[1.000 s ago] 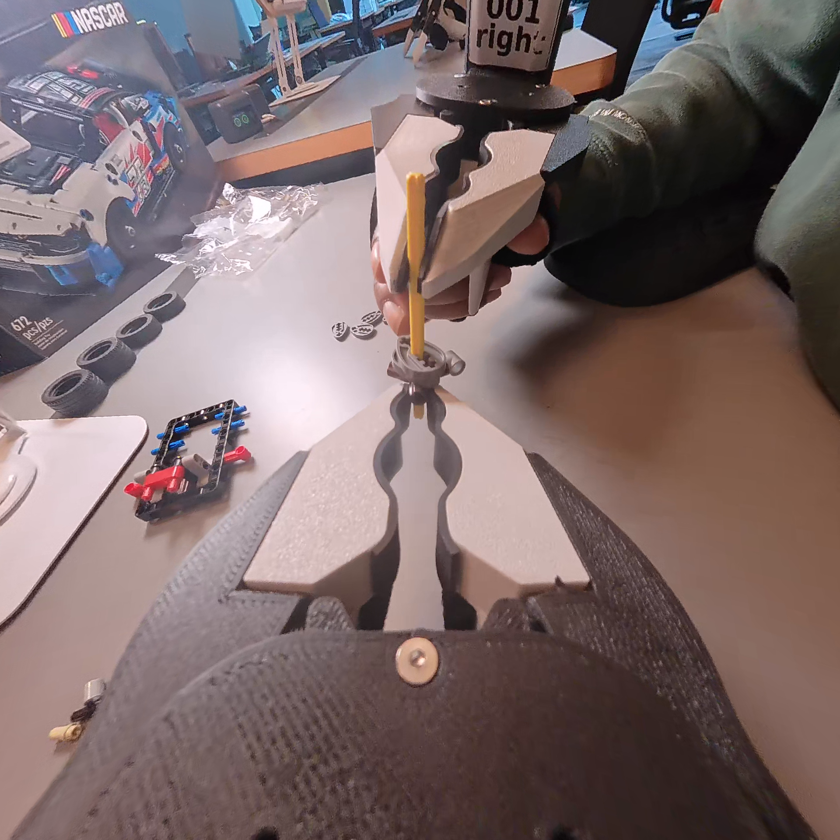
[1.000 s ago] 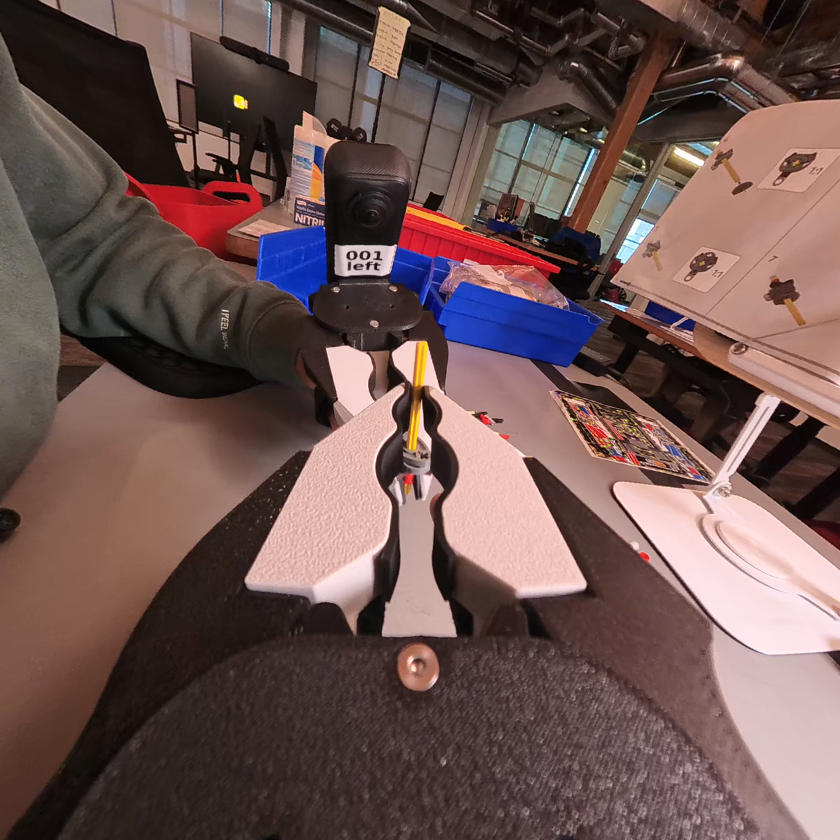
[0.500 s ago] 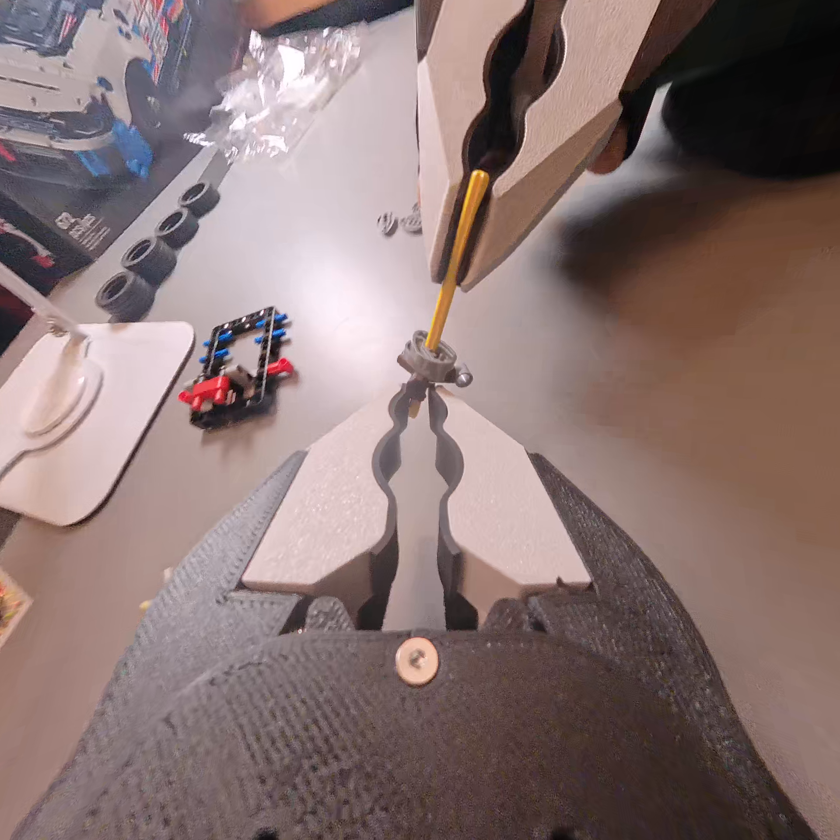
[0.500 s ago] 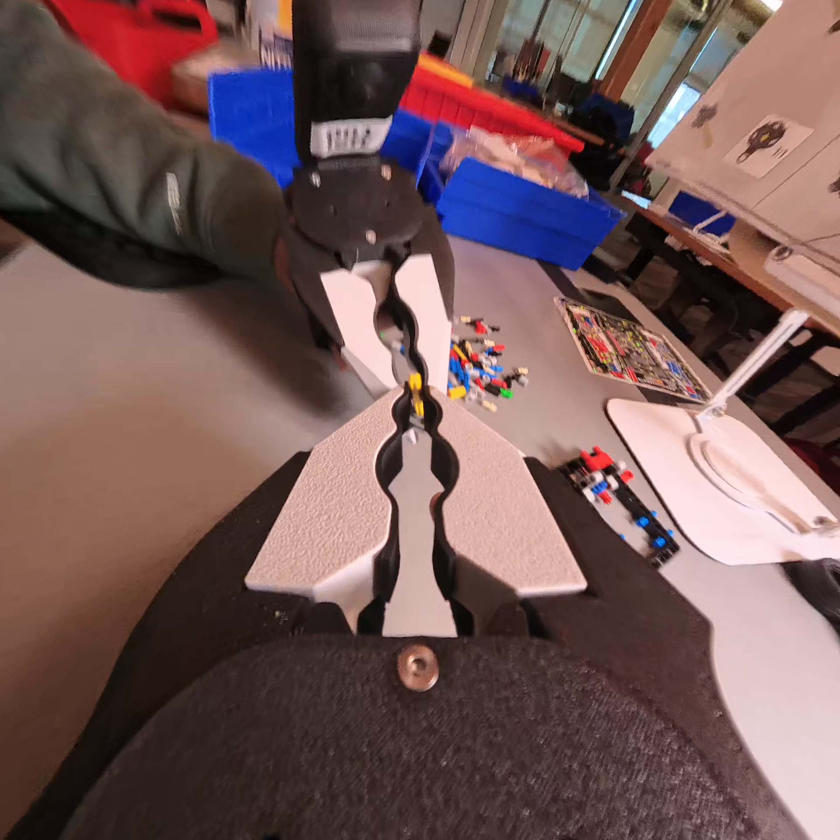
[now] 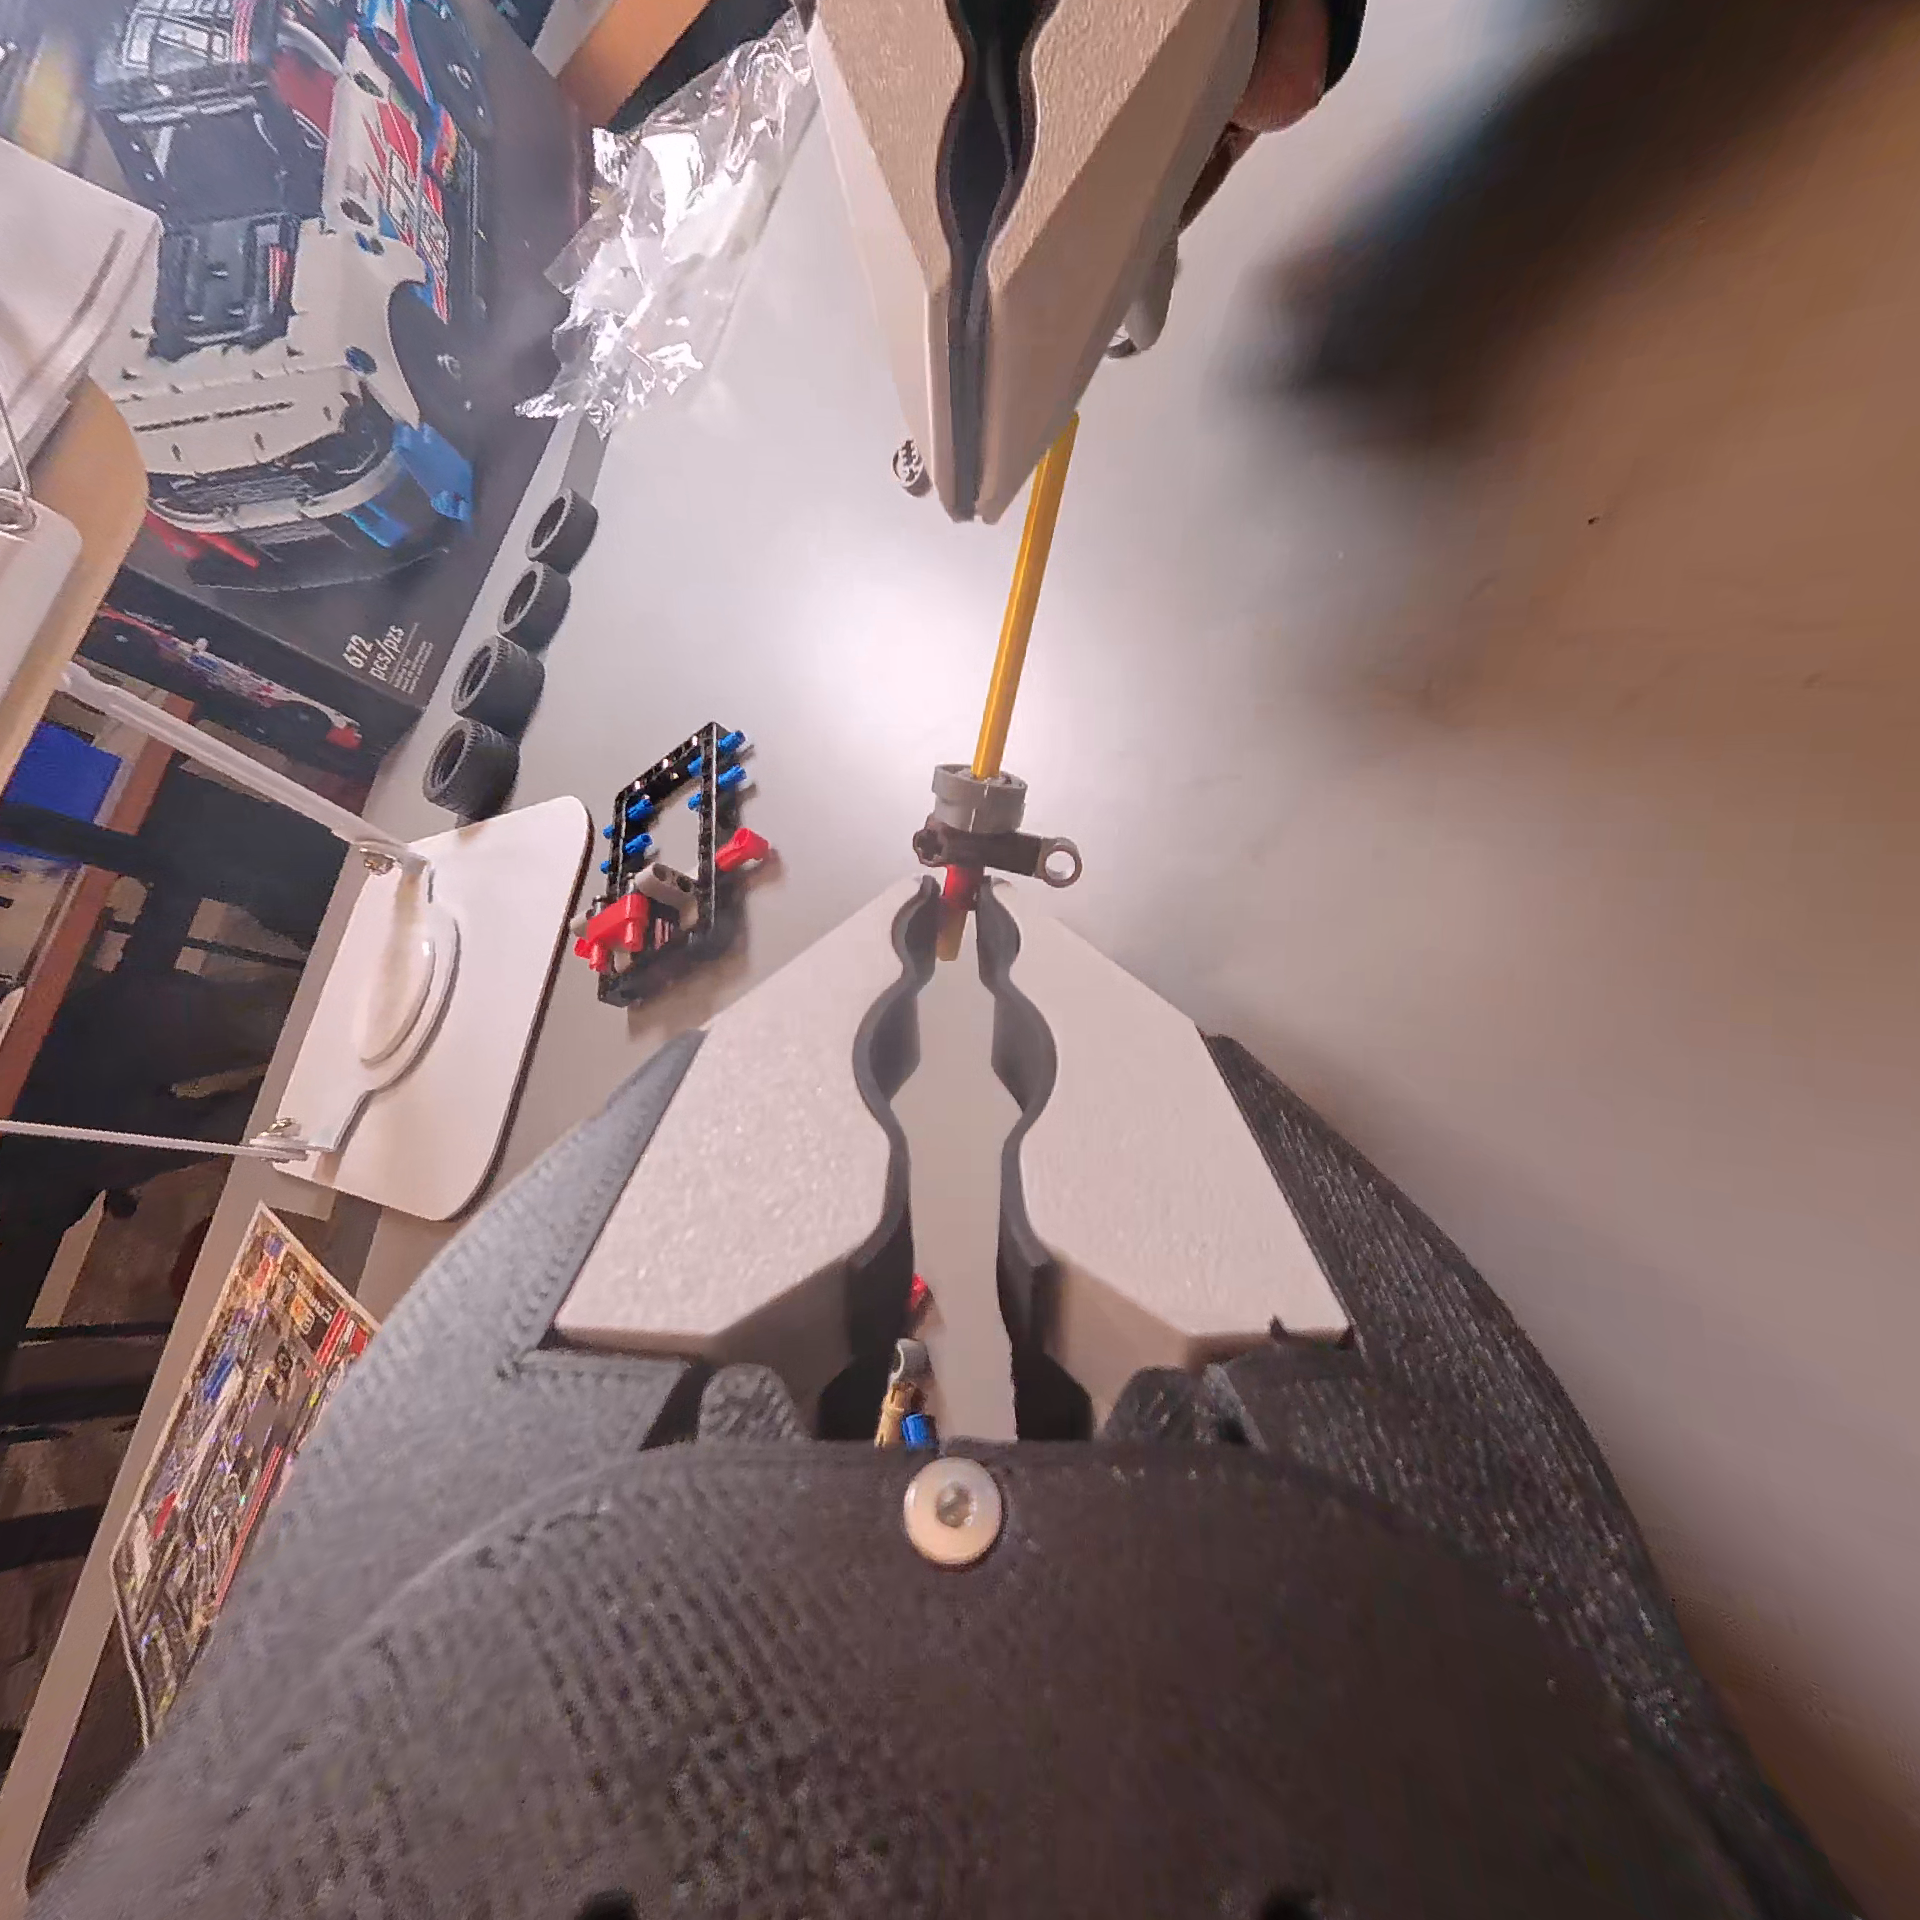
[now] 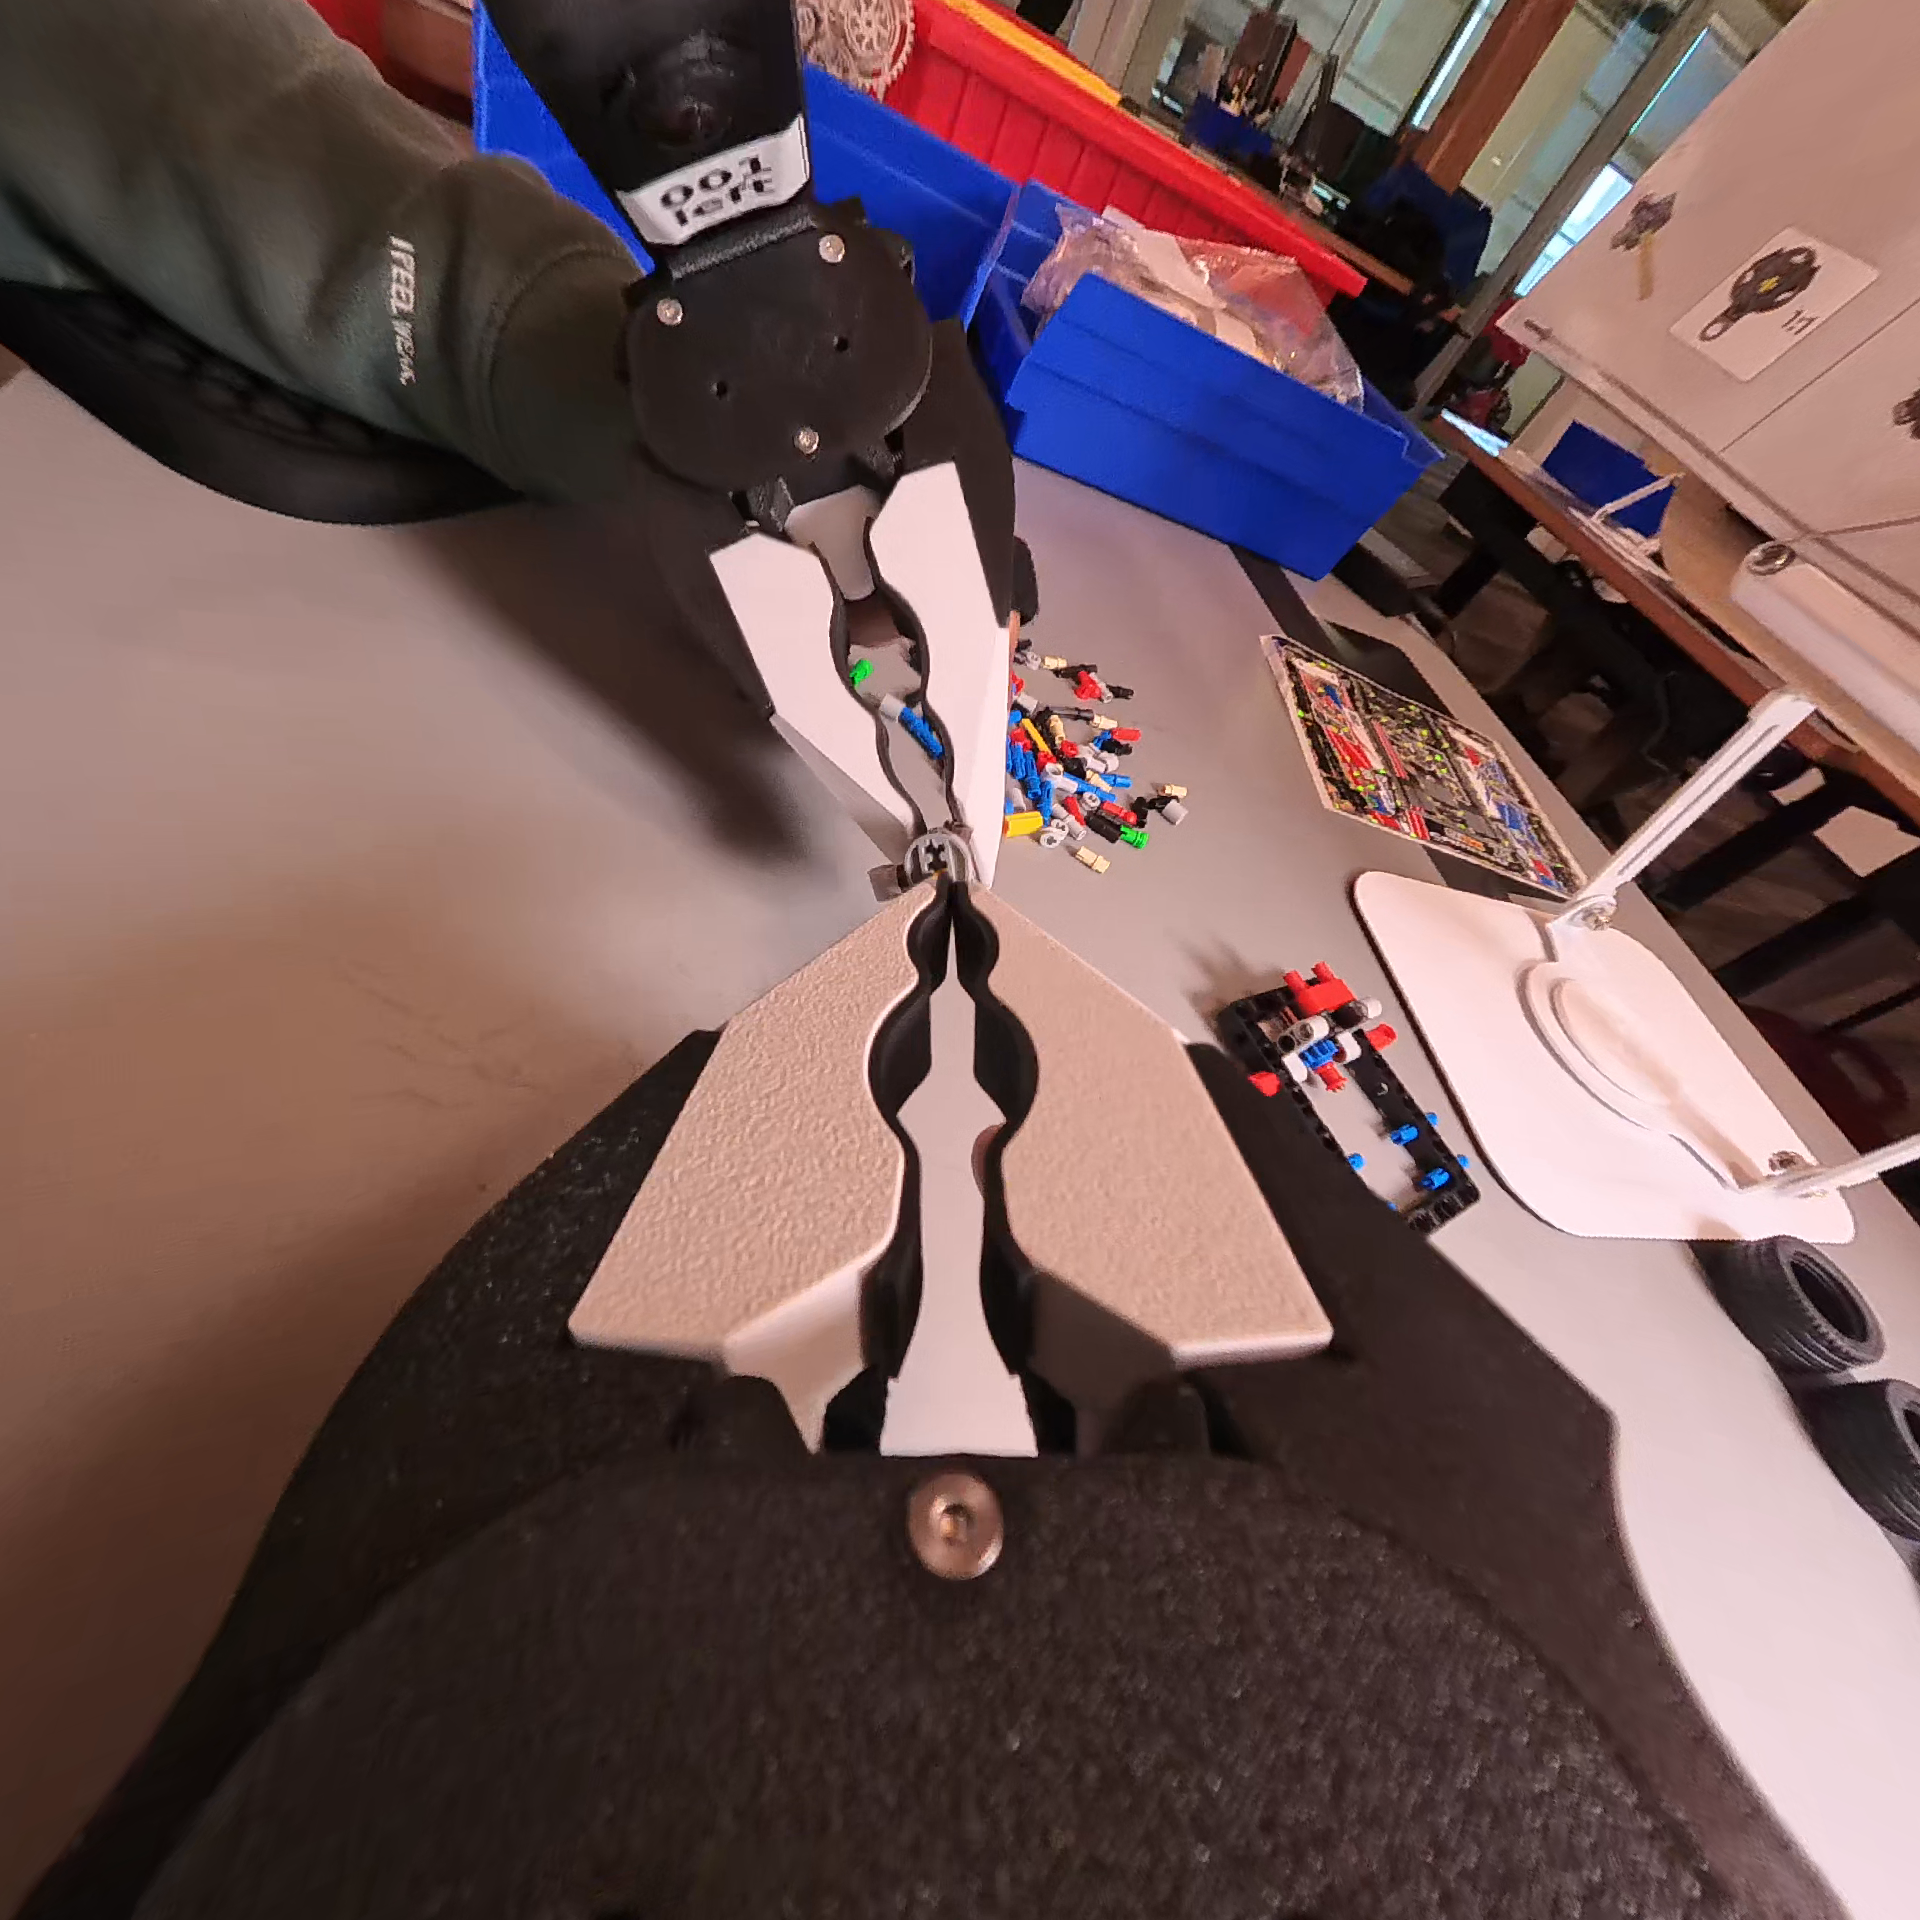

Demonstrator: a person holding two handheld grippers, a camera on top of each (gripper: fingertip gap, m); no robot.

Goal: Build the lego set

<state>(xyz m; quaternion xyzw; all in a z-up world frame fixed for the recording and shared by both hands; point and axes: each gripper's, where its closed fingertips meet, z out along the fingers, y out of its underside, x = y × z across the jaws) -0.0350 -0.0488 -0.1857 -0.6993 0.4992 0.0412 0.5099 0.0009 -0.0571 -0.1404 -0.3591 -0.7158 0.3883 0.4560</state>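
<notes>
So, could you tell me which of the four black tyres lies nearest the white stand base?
The end tyre of the row, farthest from the clear plastic wrap; it sits right beside the white stand base, while the other three trail away along the box.

Workshop: stacked parts bins [image 6: 1195, 436], benches.

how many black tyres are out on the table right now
4, in a row on the table beside the set's box, in the left wrist view: tyres at and. Others may lie out of frame.

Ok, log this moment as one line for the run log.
left gripper: shut on red-and-grey hub piece | right gripper: shut on thin yellow axle | axle through hub | black frame assembly idle on table
</notes>
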